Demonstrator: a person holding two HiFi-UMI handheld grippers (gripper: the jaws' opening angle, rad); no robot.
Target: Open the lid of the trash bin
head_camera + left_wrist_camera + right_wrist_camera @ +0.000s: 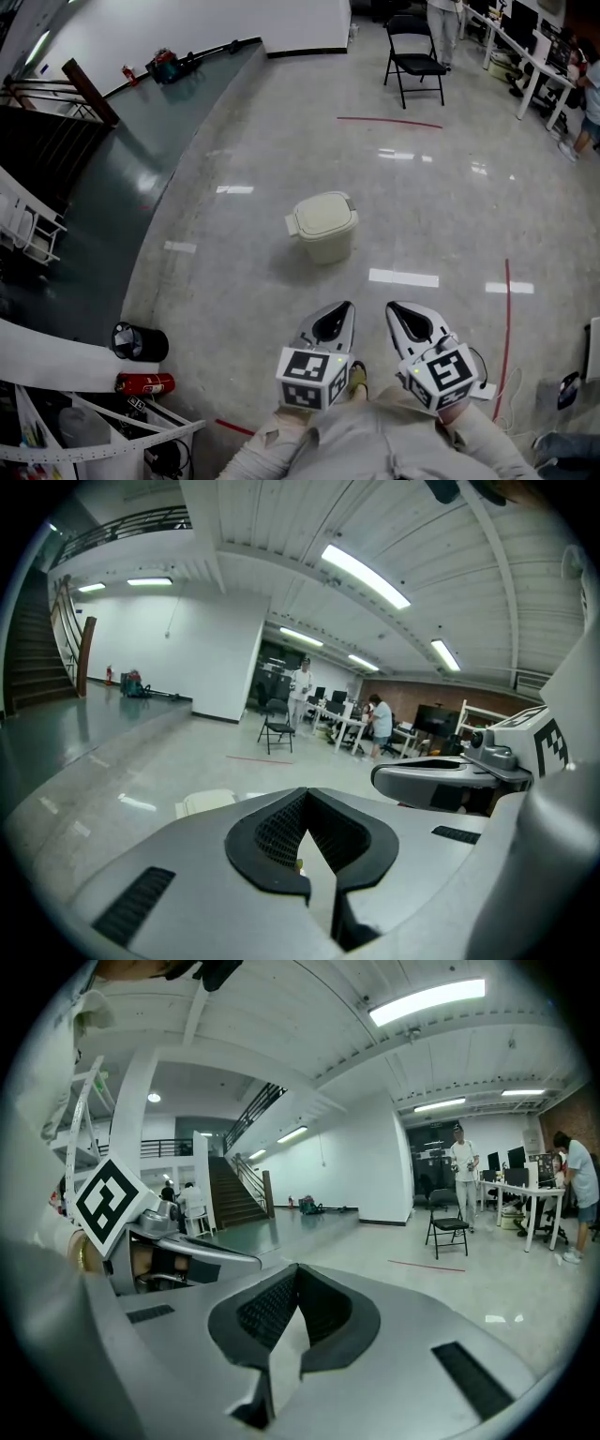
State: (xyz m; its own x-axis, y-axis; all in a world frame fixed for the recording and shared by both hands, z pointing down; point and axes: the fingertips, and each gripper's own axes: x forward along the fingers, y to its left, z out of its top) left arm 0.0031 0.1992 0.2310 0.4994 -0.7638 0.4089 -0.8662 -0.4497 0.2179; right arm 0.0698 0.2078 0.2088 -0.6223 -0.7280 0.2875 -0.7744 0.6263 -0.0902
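The trash bin [327,246] stands alone on the shiny grey floor [441,197], a small cream tub with its lid [319,214] lying flat and closed on top. In the head view it sits ahead of both grippers and well apart from them, a little to the left of the line between them, with bare floor between its base and the jaw tips.

The left gripper [345,306] and the right gripper [394,307] are held side by side, low and close to the person's body, with both pointing forward toward the bin. Neither touches it.

The left gripper view shows the left gripper [305,794] with its jaws brought together at the tips, leaving only the dark padded hollow behind them, and nothing is held there. The pale top of the bin [208,802] peeks over the gripper's body to the left of the jaws, farther off across the floor.

The right gripper view shows the right gripper [296,1269] in the same state, jaws closed tip to tip on nothing. The bin cannot be made out in that view.

Beyond the bin a black folding chair [412,58] stands near a red line [389,121] on the floor. A fire extinguisher [145,383] lies at the lower left.
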